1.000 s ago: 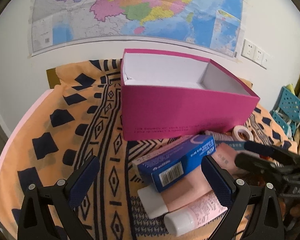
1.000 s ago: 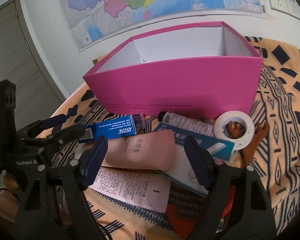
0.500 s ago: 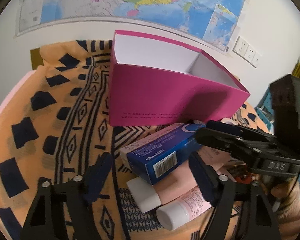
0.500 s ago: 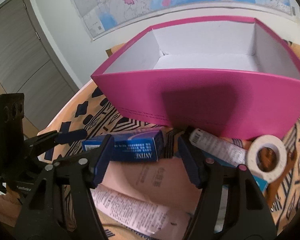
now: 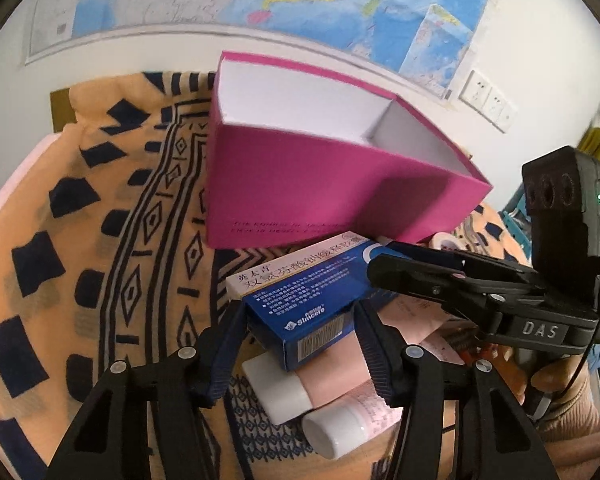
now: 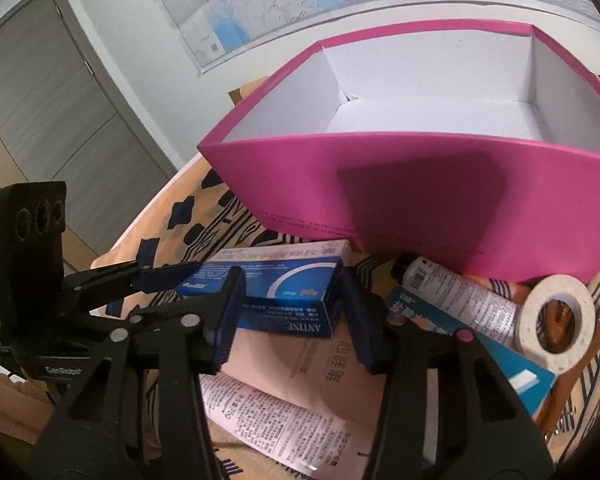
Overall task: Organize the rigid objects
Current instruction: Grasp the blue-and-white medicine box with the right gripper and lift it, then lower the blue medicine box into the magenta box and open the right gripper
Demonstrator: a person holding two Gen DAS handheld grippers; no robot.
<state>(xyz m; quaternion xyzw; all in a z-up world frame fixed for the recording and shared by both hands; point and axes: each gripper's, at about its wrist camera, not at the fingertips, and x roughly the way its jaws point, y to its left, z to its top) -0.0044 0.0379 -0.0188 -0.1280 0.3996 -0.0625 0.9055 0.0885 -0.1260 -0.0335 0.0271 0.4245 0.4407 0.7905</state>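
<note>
Left wrist view: left gripper [image 5: 300,344] and right gripper [image 6: 290,308], jaws just closing, each clasp an end of the blue medicine carton [image 5: 312,300]; magenta box [image 5: 300,184] at 12 o'clock.

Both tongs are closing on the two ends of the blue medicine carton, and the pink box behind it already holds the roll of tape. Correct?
Not quite. The pink box is empty in the right wrist view; the roll of tape lies on the cloth outside it. The left tongs and right tongs have indeed just been closing around the blue medicine carton.
</note>
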